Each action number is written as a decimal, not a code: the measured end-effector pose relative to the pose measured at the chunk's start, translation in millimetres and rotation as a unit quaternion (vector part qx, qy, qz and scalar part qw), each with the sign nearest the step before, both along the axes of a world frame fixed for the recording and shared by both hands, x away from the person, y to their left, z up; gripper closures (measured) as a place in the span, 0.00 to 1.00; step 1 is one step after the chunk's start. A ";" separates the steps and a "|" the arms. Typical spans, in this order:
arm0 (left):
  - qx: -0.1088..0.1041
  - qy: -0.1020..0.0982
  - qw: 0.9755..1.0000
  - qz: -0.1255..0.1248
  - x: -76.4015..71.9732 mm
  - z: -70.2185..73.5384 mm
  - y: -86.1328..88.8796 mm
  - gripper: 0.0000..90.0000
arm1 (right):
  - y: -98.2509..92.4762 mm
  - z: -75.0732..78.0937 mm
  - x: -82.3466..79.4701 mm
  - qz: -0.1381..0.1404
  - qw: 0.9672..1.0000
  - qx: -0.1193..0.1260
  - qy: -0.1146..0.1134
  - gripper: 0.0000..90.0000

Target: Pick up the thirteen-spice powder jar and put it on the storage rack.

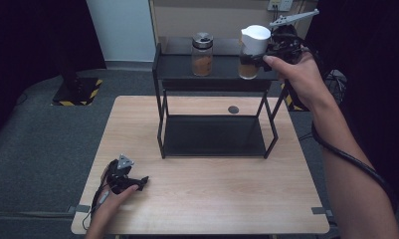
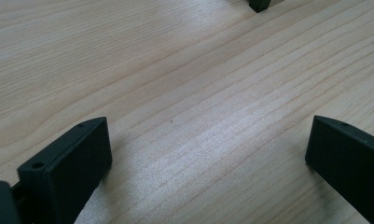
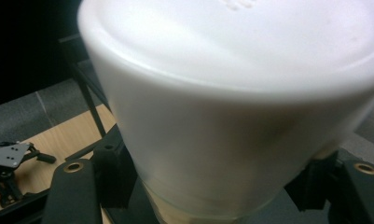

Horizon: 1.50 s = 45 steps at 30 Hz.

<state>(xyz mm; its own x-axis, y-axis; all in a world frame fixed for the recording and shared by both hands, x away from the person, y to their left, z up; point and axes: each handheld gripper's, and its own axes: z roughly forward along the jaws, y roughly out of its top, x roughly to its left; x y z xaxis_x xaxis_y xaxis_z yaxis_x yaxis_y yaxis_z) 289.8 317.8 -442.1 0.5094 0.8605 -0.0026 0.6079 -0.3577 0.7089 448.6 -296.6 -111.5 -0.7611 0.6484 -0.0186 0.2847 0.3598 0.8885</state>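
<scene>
Holding: our right gripper was clamped on a jar with a white lid, at about one o'clock from the table's middle.
Grip: in the right gripper view its jaws sat against the glass just under the lid, one on each side; we saw them closed as far as the jar allowed.
Jar: it held something brown, and we saw it at the right end of the rack's top shelf; whether its base touched the shelf we could not tell.
Second jar: a grey-lidded jar stood upright on the same shelf, at nine o'clock from ours and apart from it.
Left gripper: our left gripper lay on the table at about seven o'clock, held in our left hand.
Left jaws: in the left gripper view they stood wide apart over bare wood, with nothing between them.
Rack: the black rack stood at twelve o'clock on the table.
</scene>
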 end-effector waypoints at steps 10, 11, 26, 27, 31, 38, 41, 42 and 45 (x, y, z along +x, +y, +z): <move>0.000 0.000 1.000 -0.004 1.6 0.2 0.5 0.00 | 7.0 -1.8 17.9 -0.011 1.000 -0.008 0.006 0.35; 0.000 0.001 1.000 -0.004 1.8 0.2 0.5 0.00 | 7.6 -2.1 20.8 -0.013 1.000 -0.008 0.006 0.35; 0.001 0.001 1.000 -0.009 3.4 0.2 1.5 0.00 | 16.0 -11.3 37.3 -0.015 1.000 -0.010 0.020 0.35; 0.001 0.001 1.000 -0.009 3.5 0.2 1.5 0.00 | 16.2 -11.1 37.4 -0.014 1.000 -0.010 0.020 0.35; 0.001 0.000 1.000 -0.009 3.5 0.2 1.6 0.00 | 17.3 -10.8 37.2 -0.015 1.000 -0.013 0.019 0.35; 0.001 0.001 1.000 -0.009 3.6 0.2 1.6 0.00 | 17.2 -12.2 35.9 -0.016 1.000 -0.012 0.017 0.35; 0.001 0.001 1.000 -0.009 3.6 0.2 1.6 0.00 | 17.8 -11.7 35.7 -0.016 1.000 -0.014 0.016 0.35; 0.000 0.001 1.000 -0.009 3.5 0.2 1.6 0.00 | 18.1 -11.6 35.4 -0.016 1.000 -0.015 0.016 0.34; 0.000 0.001 1.000 -0.009 3.6 0.2 1.6 0.00 | 18.8 -11.7 34.3 -0.017 1.000 -0.017 0.013 0.34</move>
<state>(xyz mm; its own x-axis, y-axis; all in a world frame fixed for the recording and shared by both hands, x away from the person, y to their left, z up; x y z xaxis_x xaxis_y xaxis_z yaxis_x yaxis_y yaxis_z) 293.4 319.4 -441.9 0.5252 0.8510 -0.0024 0.6020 -0.3695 0.7079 482.8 -277.8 -123.2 -0.7385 0.6739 -0.0219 0.3200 0.3789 0.8683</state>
